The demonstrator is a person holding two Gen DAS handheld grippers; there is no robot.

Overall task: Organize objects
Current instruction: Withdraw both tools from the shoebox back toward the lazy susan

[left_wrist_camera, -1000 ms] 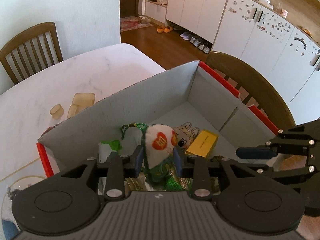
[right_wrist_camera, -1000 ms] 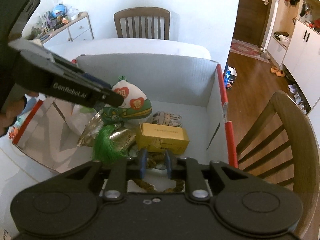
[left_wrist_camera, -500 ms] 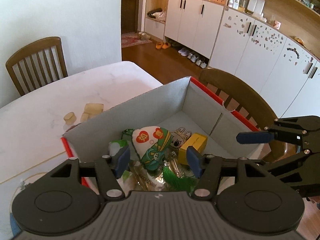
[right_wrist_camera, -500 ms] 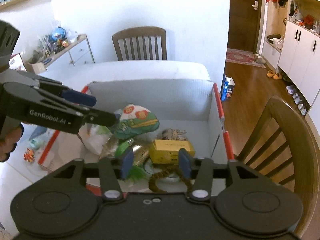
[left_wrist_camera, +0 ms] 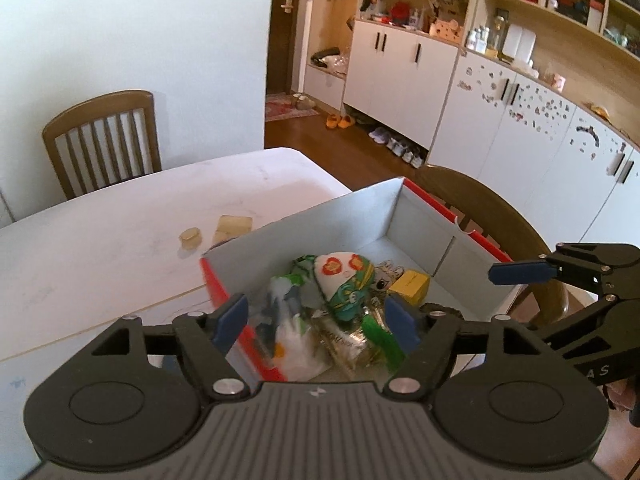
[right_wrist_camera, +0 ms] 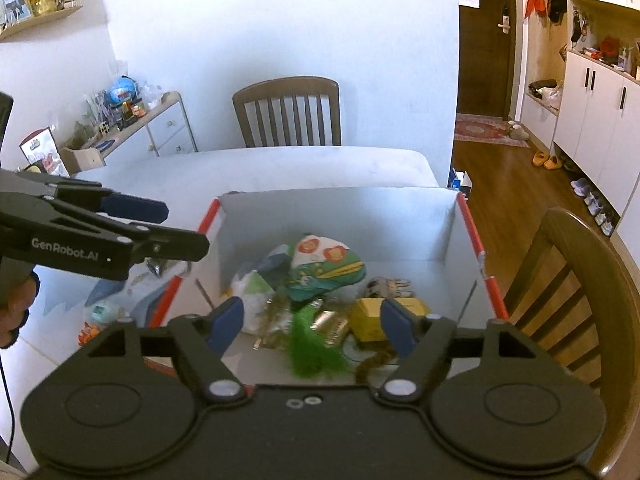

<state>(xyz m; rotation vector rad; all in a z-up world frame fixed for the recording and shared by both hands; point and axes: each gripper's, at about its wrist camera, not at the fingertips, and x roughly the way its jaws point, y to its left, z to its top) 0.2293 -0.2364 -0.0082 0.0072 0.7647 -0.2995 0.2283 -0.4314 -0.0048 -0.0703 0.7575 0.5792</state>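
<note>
Stuffed pouch (left_wrist_camera: 344, 280), white cloth with two red patches and a green band: lies on top of the heap in the cardboard box (left_wrist_camera: 320, 220), near the middle, leaning on the wrappers below it. Judged soft and light, will squash under the pads; best taken across its plump middle, not by the green cord at its top.

Yellow carton (right_wrist_camera: 380, 316), one: sits on the box floor just beside the pouch, toward the right wall. Stiff, flat-sided, probably light; pinch across the two long faces.

Green tassel (right_wrist_camera: 312, 344), one: limp fibres, likely to slip; take it at the bound head.

Foil wrappers (right_wrist_camera: 332, 326), gold and silver, count unclear, at least two: crinkly, slick, crush easily.

White plastic bag (right_wrist_camera: 252, 292) with green print, one: floppy, gather a fold.

Small printed rabbit-like card or toy (right_wrist_camera: 390, 286), one, behind the carton; material not clear.

Brown cord (right_wrist_camera: 376, 362), one, by the near wall.

Left claw (left_wrist_camera: 316, 320): jaws have just been opening, now stand wide, nothing between the pads, held above the box's near corner. Right claw (right_wrist_camera: 312, 320): jaws likewise just opening, wide and empty, above the near wall.

On the bench (left_wrist_camera: 120, 220) outside the box: two pale yellowish pieces (left_wrist_camera: 228, 226), one round, one squarish. Two wooden chairs in view.
</note>
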